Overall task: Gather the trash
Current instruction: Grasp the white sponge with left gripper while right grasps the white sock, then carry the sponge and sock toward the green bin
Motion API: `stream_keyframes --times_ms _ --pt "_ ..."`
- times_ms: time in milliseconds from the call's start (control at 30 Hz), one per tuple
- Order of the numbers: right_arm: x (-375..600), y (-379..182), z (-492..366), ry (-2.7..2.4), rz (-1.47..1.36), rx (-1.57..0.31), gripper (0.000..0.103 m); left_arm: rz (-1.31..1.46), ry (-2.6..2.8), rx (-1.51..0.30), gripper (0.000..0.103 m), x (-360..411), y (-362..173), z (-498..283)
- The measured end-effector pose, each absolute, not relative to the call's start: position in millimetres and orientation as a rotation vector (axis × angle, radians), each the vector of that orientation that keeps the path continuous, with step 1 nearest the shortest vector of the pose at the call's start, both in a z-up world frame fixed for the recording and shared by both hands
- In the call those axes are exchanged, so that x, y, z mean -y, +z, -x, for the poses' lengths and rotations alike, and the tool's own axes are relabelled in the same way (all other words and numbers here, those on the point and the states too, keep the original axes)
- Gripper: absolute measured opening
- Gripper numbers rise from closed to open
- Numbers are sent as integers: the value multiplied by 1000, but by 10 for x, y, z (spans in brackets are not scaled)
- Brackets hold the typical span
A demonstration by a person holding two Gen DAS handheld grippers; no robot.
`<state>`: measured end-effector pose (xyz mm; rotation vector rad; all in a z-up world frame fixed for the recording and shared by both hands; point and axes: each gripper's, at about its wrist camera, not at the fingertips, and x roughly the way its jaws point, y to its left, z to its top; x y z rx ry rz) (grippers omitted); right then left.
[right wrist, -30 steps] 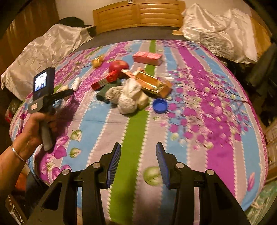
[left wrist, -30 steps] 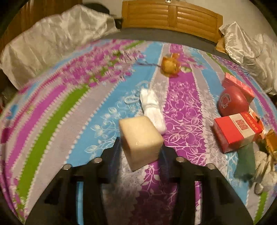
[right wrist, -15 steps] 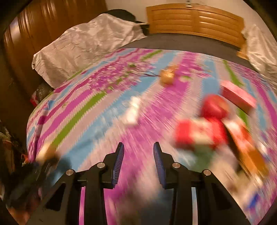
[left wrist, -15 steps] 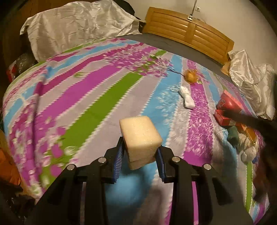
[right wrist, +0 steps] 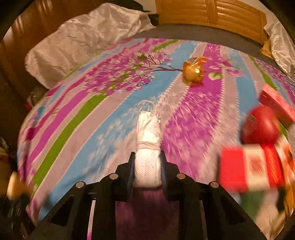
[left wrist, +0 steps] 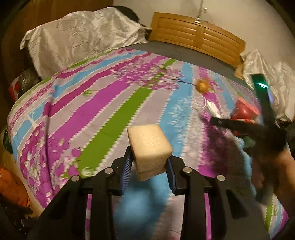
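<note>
A cream foam block is clamped in my left gripper, which is shut on it and holds it above the striped floral bedspread. In the right wrist view a white rolled bundle with a string loop lies on the bedspread. My right gripper straddles its near end. The jaws are closing, and both pads sit against the bundle's sides. Further back lies a crumpled gold foil wrapper, also visible as the gold wrapper in the left wrist view.
A red ball, a red and white box and a red box crowd the right side. Silver pillows and a wooden headboard close off the far end. The bed's edge drops away at the left.
My right gripper swung left across the bed to the white bundle and narrowed around it. My left gripper pulled back toward the bed's near left side, still gripping the foam block.
</note>
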<state>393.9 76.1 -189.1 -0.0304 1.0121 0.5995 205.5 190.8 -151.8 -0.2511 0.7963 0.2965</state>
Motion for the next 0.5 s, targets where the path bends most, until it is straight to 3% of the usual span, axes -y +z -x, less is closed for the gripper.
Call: stream_keyframes --times_ms 500 --pt "1210 -1284 -1711 428 -164 -1031 26 65 101 -765 32 -588 -1080 -1964"
